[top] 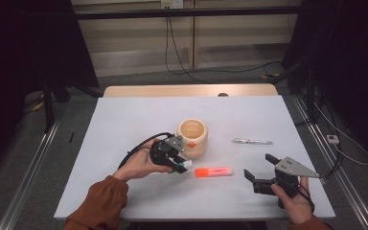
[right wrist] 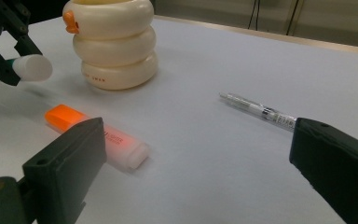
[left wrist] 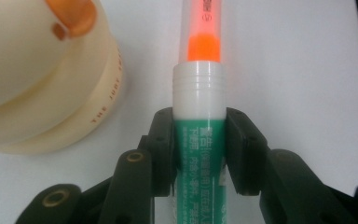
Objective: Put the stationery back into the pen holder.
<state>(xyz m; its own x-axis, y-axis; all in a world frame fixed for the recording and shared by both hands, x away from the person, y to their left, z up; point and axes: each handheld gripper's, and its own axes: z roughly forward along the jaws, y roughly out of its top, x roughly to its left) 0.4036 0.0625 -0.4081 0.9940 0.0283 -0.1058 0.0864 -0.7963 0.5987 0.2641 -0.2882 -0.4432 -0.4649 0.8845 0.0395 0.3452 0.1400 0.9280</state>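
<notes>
High view: left gripper (top: 181,164) is lying level just in front of the cream ring-stacked duck-shaped pen pot (top: 192,137), jaws clamping a green-and-white glue stick (left wrist: 199,135). Right gripper (top: 260,168), well right of the pot, is resting with jaws apart, pointing at the orange highlighter (top: 214,171).

clear pen (top: 252,141), orange highlighter (top: 214,172)

Rust-brown sleeve on the left forearm, and the left gripper (top: 181,162) is black with a grey three-cornered plate and a looping black cable; the right gripper (top: 258,168) matches, its blocky black jaws showing brass-ringed screw holes
</notes>
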